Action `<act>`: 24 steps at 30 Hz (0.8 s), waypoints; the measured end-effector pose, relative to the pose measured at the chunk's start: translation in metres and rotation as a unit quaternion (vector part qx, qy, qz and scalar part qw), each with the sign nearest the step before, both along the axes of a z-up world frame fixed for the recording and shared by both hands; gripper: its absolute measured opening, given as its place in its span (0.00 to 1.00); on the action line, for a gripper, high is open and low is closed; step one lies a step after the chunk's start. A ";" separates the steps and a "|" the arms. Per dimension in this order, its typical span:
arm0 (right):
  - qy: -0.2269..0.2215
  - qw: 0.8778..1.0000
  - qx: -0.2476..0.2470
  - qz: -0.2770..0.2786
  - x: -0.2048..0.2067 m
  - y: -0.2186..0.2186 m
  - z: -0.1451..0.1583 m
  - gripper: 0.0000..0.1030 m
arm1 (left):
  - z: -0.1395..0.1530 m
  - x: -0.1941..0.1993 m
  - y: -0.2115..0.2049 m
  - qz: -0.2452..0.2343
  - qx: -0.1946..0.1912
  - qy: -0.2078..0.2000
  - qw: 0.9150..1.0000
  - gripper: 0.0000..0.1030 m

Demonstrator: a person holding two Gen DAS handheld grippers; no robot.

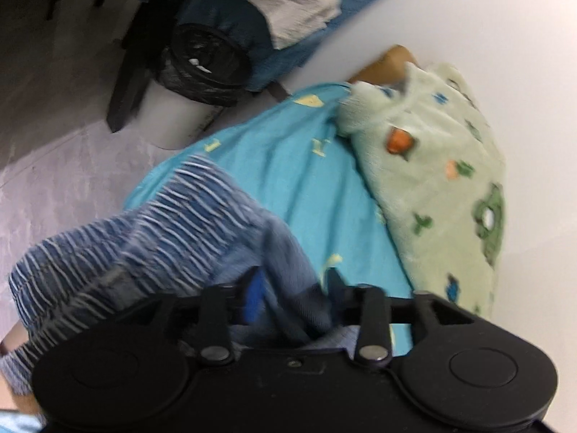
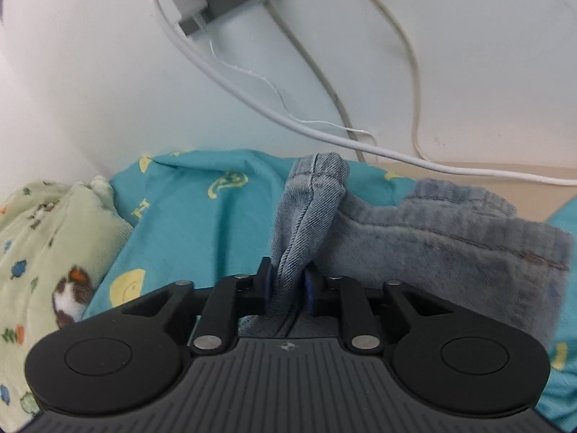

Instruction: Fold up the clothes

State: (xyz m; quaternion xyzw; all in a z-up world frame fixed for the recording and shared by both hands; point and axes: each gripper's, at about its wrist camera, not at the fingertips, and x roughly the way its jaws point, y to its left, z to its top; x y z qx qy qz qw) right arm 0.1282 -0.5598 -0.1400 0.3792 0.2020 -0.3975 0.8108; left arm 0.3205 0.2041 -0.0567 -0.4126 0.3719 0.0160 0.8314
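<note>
A pale blue denim garment point(image 2: 432, 238) lies on a teal sheet with yellow prints point(image 2: 202, 223). A raised fold of its hem stands between the fingers of my right gripper point(image 2: 288, 283), whose jaws stand slightly apart and open around it. In the left wrist view, denim cloth point(image 1: 288, 252) runs loosely through the wide gap of my left gripper point(image 1: 294, 288), which is open. A blue-and-white striped cloth point(image 1: 126, 234) bunches to its left, blurred; whether it belongs to the same garment I cannot tell.
A pale green fleece blanket with animal prints point(image 1: 432, 180) point(image 2: 54, 223) lies along the wall. White cables point(image 2: 252, 93) hang from a power strip point(image 2: 216, 3). A lined waste bin point(image 1: 202, 68) and dark furniture legs point(image 1: 133, 72) stand on the floor beside the bed.
</note>
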 end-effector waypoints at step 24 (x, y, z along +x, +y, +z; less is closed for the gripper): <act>0.009 0.996 -0.008 0.093 -0.099 0.125 0.022 0.57 | -0.018 -0.168 -0.003 0.009 -0.079 0.045 0.996 0.71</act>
